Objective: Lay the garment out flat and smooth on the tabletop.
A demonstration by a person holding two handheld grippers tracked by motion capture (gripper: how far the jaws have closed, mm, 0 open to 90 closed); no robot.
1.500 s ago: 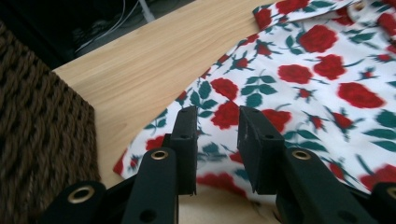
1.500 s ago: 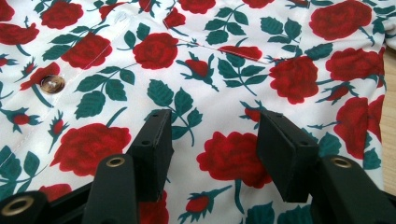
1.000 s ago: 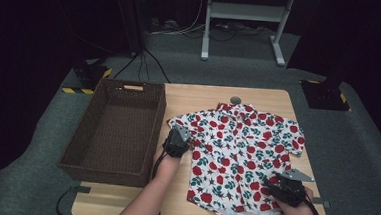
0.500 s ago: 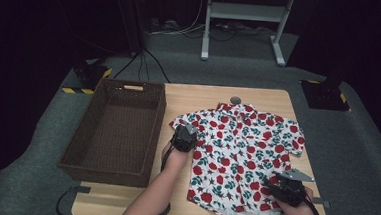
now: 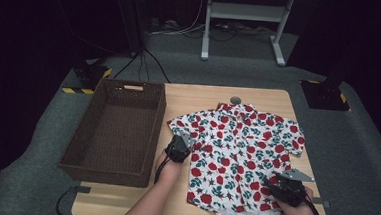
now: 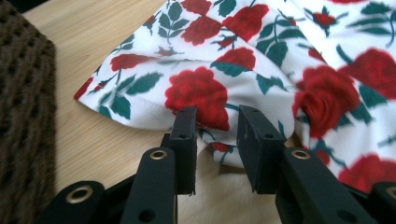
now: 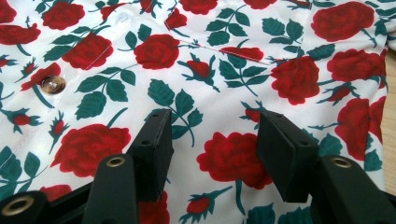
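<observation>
Shirt (image 5: pixel 238 155), white with red roses and green leaves, spread flat on the right half of the tabletop (image 5: pixel 199 95), collar toward the far edge. Left tool (image 5: pixel 178 148) at the shirt's left sleeve, low over the wood; in the left gripper view (image 6: pixel 215 122) its jaws part-spread, with a bunched fold of sleeve lying between them and touching the left pad (image 6: pixel 187 126), not clamped. Right tool (image 5: pixel 286 186) over the near right corner of the shirt; in the right gripper view (image 7: pixel 212 140) spread wide above flat cloth, pinching nothing, a brown button (image 7: pixel 52 84) and a stitched seam off to its left. Dark wicker basket (image 5: pixel 114 128) just beside the left tool, its right wall close along the sleeve, hemming in that side. Small grey disc (image 5: pixel 235 100) on the wood just past the collar. Beyond the tabletop, grey carpet (image 5: pixel 356 142), trailing cables (image 5: pixel 146 64) and a pale metal stand (image 5: pixel 244 20).
</observation>
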